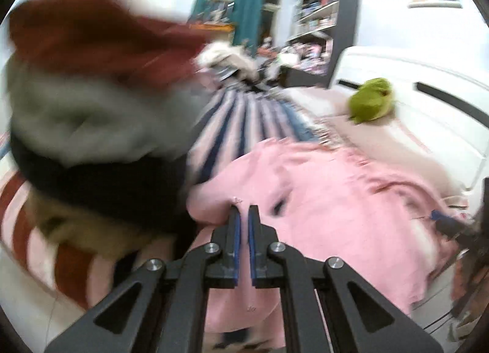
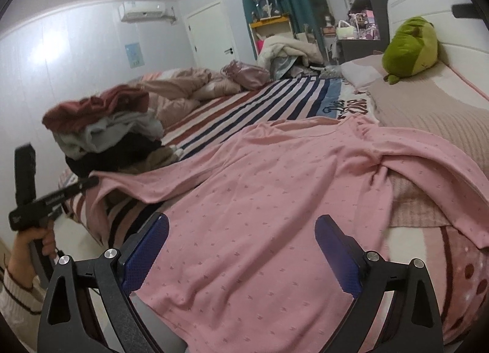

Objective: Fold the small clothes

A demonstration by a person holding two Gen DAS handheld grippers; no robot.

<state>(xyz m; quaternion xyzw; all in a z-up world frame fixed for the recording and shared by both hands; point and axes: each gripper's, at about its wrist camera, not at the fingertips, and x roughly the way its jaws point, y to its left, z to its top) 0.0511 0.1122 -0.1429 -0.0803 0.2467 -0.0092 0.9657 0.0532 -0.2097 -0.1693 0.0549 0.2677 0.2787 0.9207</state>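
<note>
Clothes pile (image 1: 91, 114) motion-blurred, maybe 4 garments, L cam.

A: The left wrist view is smeared. The heap of red, grey and black folded clothes (image 1: 91, 102) is streaked with motion blur, and so is the striped blue and white bedsheet (image 1: 244, 120).

B: The right wrist view is sharper. Soft, even indoor light, and a pale glare patch on the white panelled wall (image 2: 61, 53).

A: Both bend strongly at the rim, with black corners.

B: Gentle shadows sit in the folds of the pink dotted cotton garment (image 2: 275, 188).
</note>
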